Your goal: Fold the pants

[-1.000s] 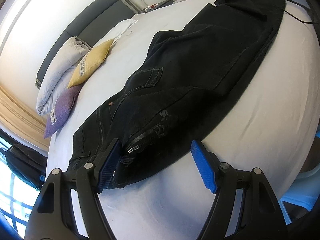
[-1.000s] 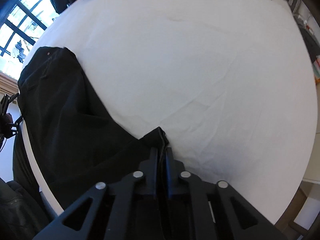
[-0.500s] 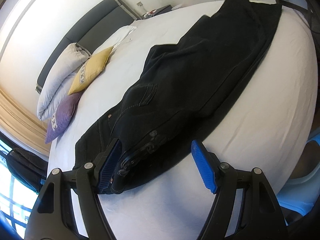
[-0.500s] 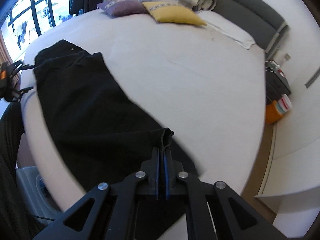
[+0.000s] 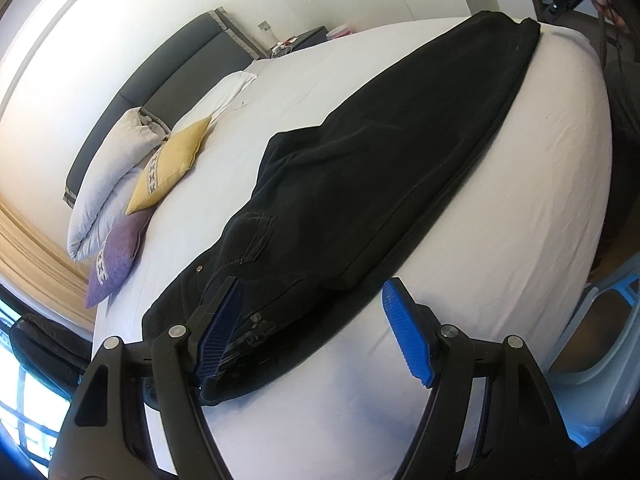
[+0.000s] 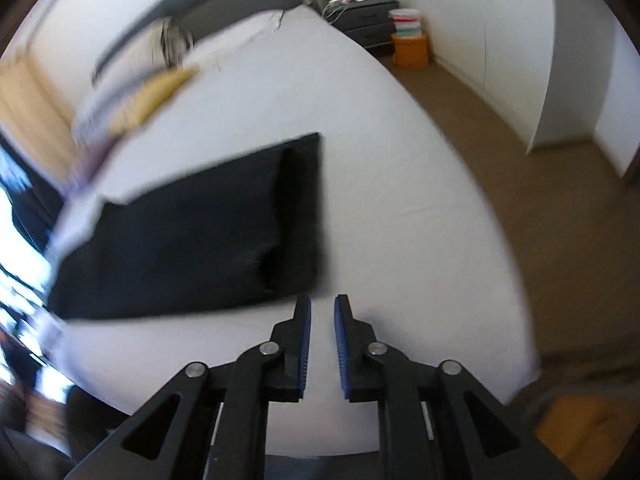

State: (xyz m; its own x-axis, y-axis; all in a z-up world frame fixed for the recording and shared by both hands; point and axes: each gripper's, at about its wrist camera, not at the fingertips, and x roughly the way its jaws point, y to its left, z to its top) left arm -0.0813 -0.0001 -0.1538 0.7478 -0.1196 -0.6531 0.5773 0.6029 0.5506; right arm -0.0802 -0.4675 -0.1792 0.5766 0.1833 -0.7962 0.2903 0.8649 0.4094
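Black pants (image 5: 360,184) lie lengthwise on the white bed (image 5: 500,280), folded in half with one leg on the other, waistband nearest the left wrist camera. My left gripper (image 5: 310,322) is open and wide, its left pad over the waistband corner, holding nothing. In the blurred right wrist view the leg hems (image 6: 240,232) lie flat on the sheet. My right gripper (image 6: 322,316) is slightly open and empty, just behind the hem edge.
Yellow (image 5: 172,164), purple (image 5: 116,252) and white (image 5: 108,168) pillows lie by the dark headboard (image 5: 160,76). A nightstand (image 6: 368,12) and an orange tub (image 6: 412,50) stand on the brown floor (image 6: 540,200) beside the bed. A blue chair (image 5: 600,320) is by the bed's edge.
My right gripper carried the leg hems across, laid them flat on the bed, opened and let go. The pants now lie straighter. The left gripper stayed open at the waistband.
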